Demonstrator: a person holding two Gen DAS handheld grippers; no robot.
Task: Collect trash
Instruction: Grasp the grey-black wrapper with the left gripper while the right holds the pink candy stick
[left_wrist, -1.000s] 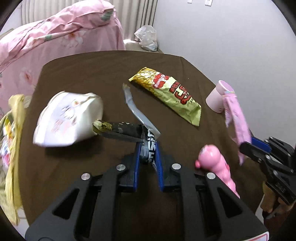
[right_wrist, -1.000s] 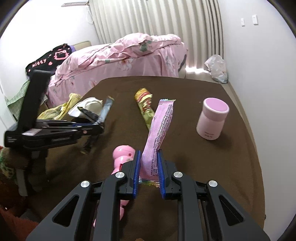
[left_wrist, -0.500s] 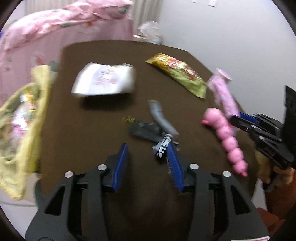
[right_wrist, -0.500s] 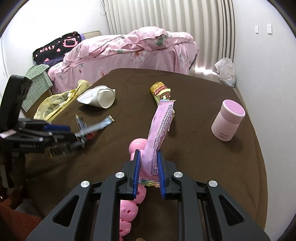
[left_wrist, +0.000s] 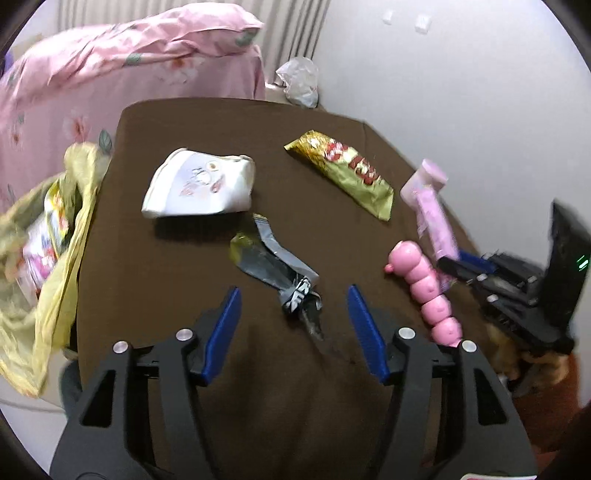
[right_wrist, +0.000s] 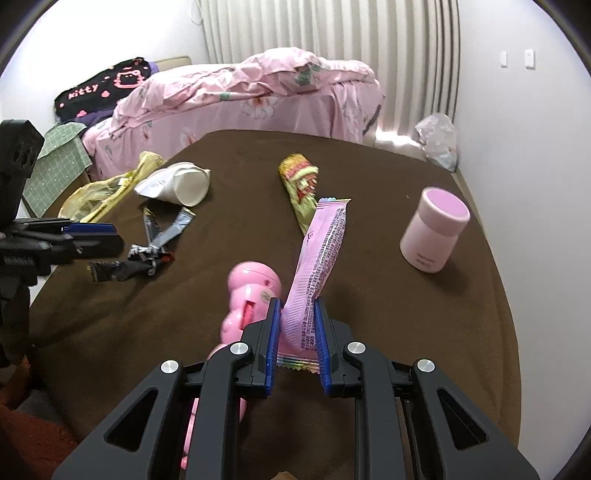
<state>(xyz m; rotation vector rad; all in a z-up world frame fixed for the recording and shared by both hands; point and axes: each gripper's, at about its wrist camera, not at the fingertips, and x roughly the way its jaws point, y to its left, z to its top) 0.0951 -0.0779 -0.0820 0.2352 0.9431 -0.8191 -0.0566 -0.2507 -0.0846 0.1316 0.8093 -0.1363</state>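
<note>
The grey wrapper (left_wrist: 275, 264) lies just ahead of our wide-open, empty left gripper (left_wrist: 293, 325), long axis slanting away left; our right gripper (right_wrist: 297, 334) pinches a pink wrapper (right_wrist: 323, 251).

Pink toy (left_wrist: 424, 291) flanks grey wrapper (left_wrist: 275, 264) right; left side open.

A: Soft, even room light, with daylight glowing through the curtain (right_wrist: 332, 55) onto the floor beside the bed (right_wrist: 258, 96).

B: The left view is smeared by motion blur; the right is sharp. Both bend at their dark rounded edges.
</note>
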